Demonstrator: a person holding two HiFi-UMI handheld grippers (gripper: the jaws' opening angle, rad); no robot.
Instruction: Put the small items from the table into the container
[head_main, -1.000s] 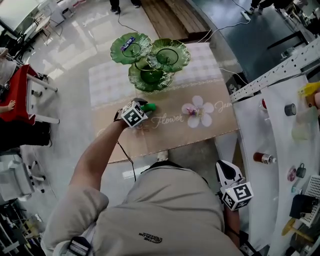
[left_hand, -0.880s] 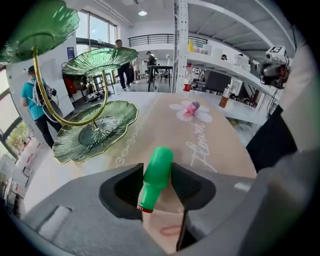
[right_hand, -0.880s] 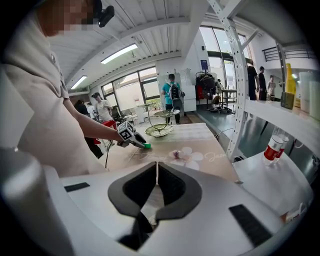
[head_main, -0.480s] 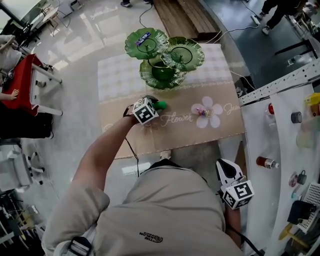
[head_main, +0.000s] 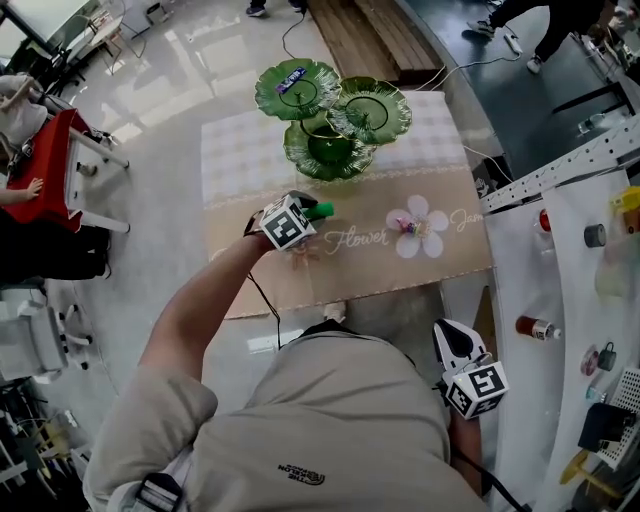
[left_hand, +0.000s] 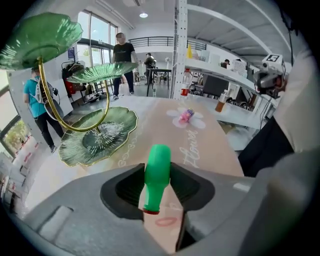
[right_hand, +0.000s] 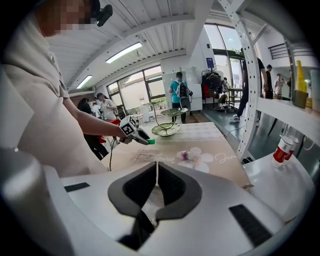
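Left gripper (head_main: 306, 213) above the table (head_main: 440, 262)
Its jaws are closing on a green bottle (left_hand: 157, 172); right gripper (right_hand: 156, 186) jaws together, empty.

Pink item (head_main: 408, 227) too small to identify; dark item (head_main: 291, 80) on top dish (head_main: 264, 96) likewise.

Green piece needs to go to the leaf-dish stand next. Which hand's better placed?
Left. The left claw is closing with the green piece between its pads, close to the leaf-dish stand. The right claw is shut, empty, back at the person's side.
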